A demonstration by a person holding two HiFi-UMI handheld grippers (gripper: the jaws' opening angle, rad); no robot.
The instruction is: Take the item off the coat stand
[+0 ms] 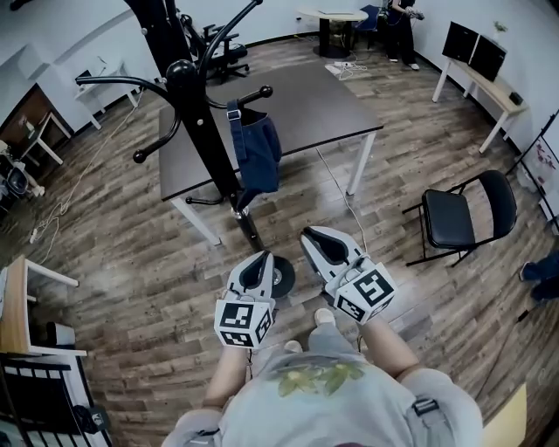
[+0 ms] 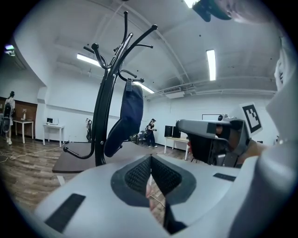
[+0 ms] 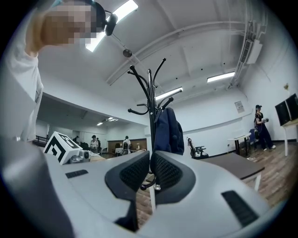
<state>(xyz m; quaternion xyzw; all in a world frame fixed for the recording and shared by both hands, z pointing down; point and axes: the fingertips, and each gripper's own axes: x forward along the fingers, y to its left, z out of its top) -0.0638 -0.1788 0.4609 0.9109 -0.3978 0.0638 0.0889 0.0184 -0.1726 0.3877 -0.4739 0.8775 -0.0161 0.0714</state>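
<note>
A black coat stand [image 1: 205, 131] rises in front of me, with a dark blue bag [image 1: 258, 148] hanging by its strap from one hook. Both grippers are held low, close to my body and short of the stand. My left gripper [image 1: 259, 259] is shut with nothing between its pads. Beside it, my right gripper [image 1: 319, 237] also has its jaws together and holds nothing. In the left gripper view the bag [image 2: 128, 116] hangs beside the pole [image 2: 100, 121], beyond the jaws [image 2: 150, 160]. The right gripper view looks past its jaws [image 3: 152, 160] to the bag [image 3: 167, 130] on the stand [image 3: 150, 97].
A dark table [image 1: 306, 105] stands right behind the coat stand. A black folding chair [image 1: 454, 218] is to the right, with a desk carrying monitors [image 1: 476, 52] beyond it. A person [image 1: 402, 26] stands at the far end. A white shelf [image 1: 17, 306] sits at my left.
</note>
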